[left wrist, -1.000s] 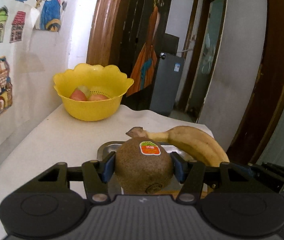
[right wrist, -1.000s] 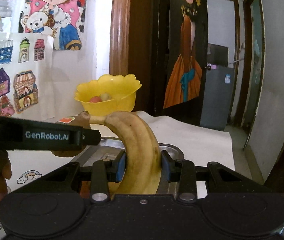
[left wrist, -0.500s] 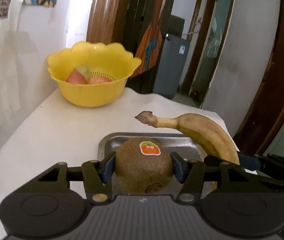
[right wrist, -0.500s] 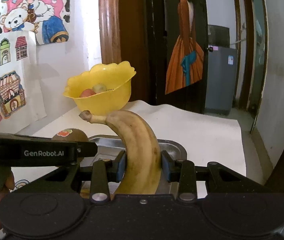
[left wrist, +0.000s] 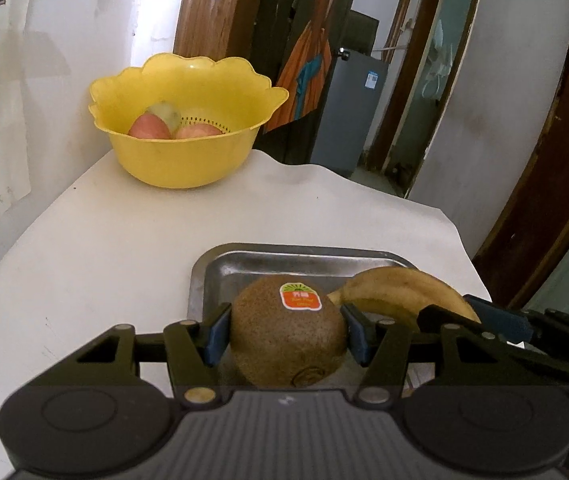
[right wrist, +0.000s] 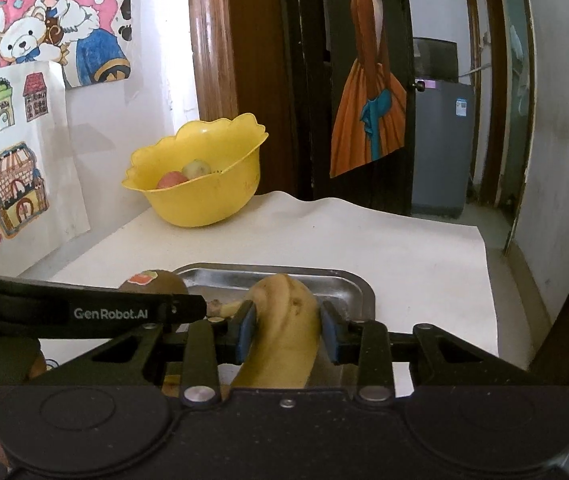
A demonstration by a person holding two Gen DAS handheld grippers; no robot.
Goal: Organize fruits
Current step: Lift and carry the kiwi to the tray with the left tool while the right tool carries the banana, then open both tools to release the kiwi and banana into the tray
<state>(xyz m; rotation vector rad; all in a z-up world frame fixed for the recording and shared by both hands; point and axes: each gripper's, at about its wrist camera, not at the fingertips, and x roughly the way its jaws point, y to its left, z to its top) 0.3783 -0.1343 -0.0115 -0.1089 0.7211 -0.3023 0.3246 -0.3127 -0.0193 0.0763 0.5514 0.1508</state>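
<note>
We are clamping the left gripper [left wrist: 286, 334] on the kiwi [left wrist: 287, 330], its blue pads [left wrist: 215, 334] pressing both sides of the fruit, sticker facing up. We are holding the kiwi over the near left part of the tray [left wrist: 244, 262]. Our right gripper [right wrist: 286, 330] is squeezing the banana [right wrist: 284, 330] around its middle, pads [right wrist: 244, 330] tight against the peel, stem end pointing left toward the kiwi. We are keeping the banana over the tray too, just right of the kiwi; whether either fruit is touching the metal, we cannot tell. Beyond the tray, at the far left of the table [left wrist: 84, 248], the bowl [left wrist: 184, 160] is sitting by the wall, and we are seeing two reddish fruits [left wrist: 149, 128] and a greenish one [left wrist: 163, 115] lying inside it.
</note>
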